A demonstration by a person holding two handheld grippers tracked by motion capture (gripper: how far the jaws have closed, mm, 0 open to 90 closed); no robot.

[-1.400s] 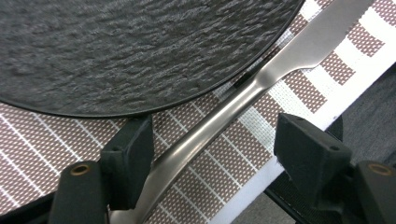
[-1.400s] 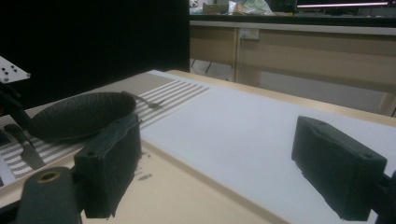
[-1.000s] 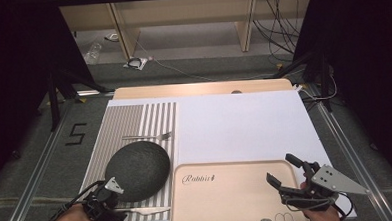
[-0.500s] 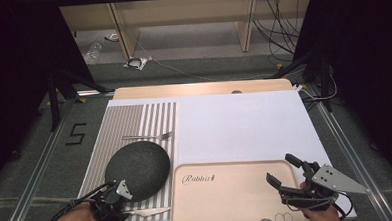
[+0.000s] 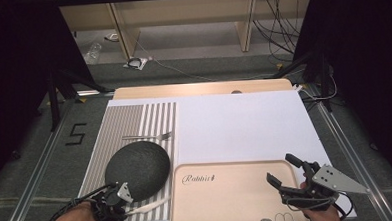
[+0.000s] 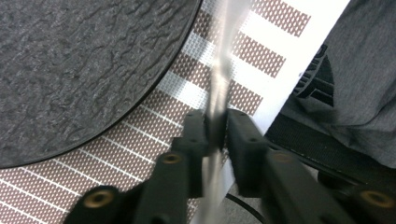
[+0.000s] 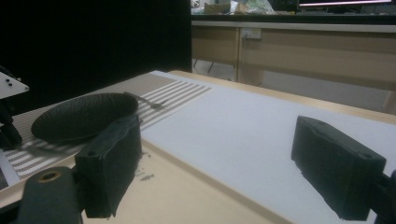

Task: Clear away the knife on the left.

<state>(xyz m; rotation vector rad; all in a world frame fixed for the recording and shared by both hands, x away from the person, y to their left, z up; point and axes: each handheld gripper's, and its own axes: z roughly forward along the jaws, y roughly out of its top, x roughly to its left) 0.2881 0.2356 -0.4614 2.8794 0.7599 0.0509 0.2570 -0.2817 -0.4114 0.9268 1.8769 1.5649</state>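
The left gripper [image 5: 119, 203] sits at the lower left of the high view, and its two black jaws have just been closing on a thin shiny metal piece, most likely a knife [image 6: 219, 88]. In the left gripper view the pads press on that flat silver strip from both sides, so it is clenched on the knife. The knife looks blurry and bright there, and it runs up the middle of the frame. In the high view its pale strip [image 5: 144, 207] lies low on the striped placemat [image 5: 134, 120], just below the plate. The placemat has thin brown and white lines, and up close the stripes are made of tiny dots. A round dark grey plate [image 5: 137, 169] with a rough, stony top lies on the mat, close to the knife on its left in the left gripper view. A small metal fork [image 5: 150, 136] lies flat on the mat above the plate. To the right is a big white sheet [image 5: 244, 123], smooth and plain. A light wooden tray [image 5: 223, 199] with rounded corners and the word "Rabbit" sits at the bottom middle. The right gripper [image 5: 287, 179] rests over the tray's right side at the lower right, its chunky black jaws spread wide with nothing between them.
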